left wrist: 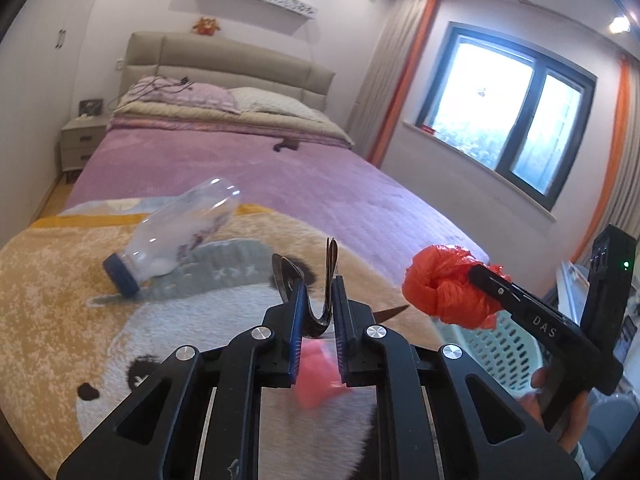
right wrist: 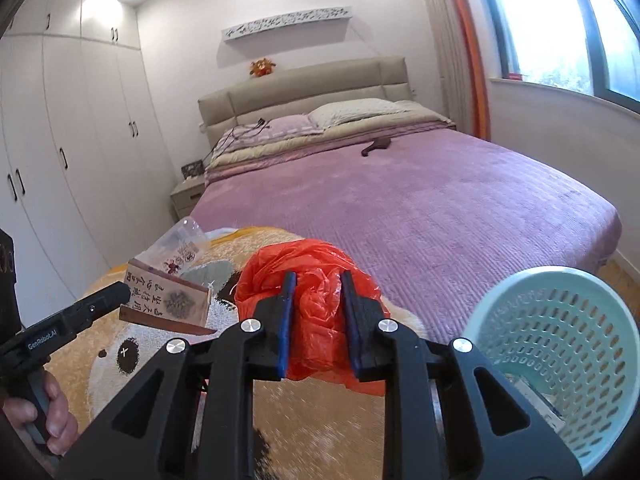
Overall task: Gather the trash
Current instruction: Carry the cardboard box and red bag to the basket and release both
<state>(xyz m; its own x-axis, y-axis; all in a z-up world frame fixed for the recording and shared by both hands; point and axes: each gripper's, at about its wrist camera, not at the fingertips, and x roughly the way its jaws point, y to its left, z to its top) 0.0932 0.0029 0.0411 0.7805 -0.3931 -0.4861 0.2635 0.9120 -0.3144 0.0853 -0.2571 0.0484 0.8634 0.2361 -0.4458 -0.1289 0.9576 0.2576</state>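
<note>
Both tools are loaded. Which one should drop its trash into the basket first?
Right, probably. The right tool grips the orange bag and the basket sits open just to its right. The left tool, holding a wrapper, is farther off.

Your right gripper point(right wrist: 318, 322) clamps the crumpled orange plastic bag point(right wrist: 316, 280) above the panda blanket point(right wrist: 120, 364). The pale green basket point(right wrist: 560, 320) sits at right; your left gripper point(right wrist: 120, 294) pinches a printed wrapper point(right wrist: 168, 304).

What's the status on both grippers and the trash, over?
Left gripper shut on flat wrapper. Right gripper shut on orange bag. Bottle on bed, basket at right, path open.
</note>
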